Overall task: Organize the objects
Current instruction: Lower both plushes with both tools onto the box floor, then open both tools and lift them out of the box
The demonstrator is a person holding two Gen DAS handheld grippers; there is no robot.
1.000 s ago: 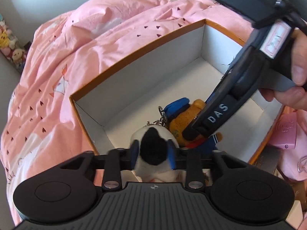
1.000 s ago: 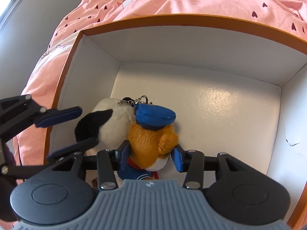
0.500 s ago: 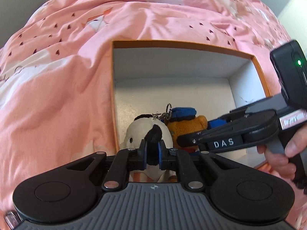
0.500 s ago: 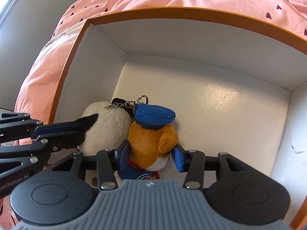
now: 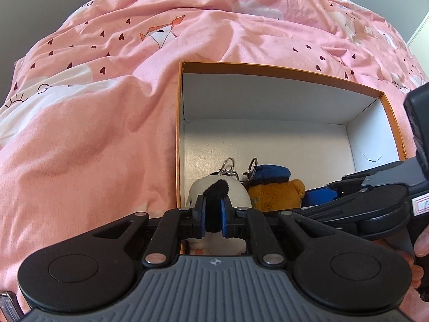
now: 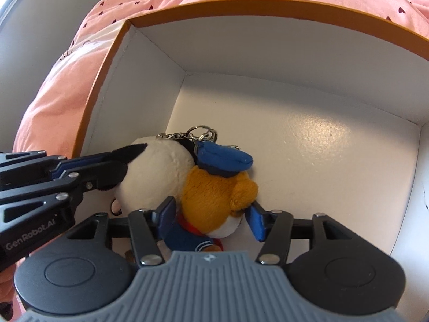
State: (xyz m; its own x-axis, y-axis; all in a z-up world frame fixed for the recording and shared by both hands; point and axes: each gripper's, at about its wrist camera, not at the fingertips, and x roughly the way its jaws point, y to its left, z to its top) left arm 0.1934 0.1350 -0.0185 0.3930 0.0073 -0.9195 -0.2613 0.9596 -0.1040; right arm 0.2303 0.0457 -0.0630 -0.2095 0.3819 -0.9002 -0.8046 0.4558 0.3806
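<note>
In the orange-rimmed white cardboard box (image 6: 308,61), the left gripper (image 5: 213,216) pinches the white plush toy's black ear (image 5: 218,187). The right gripper (image 6: 211,214) is opening around the orange sailor-capped plush (image 6: 214,187), its pads seemingly clear.

Left claw (image 5: 213,217): black linkage arms, silver screws, blue pads on the fingers (image 5: 201,216), ribbed grey housing with two round black caps. "GenRobot.AI" is printed in white on its side in the right wrist view. Right claw (image 6: 211,218): same build, blue pads, ribbed grey housing.
</note>
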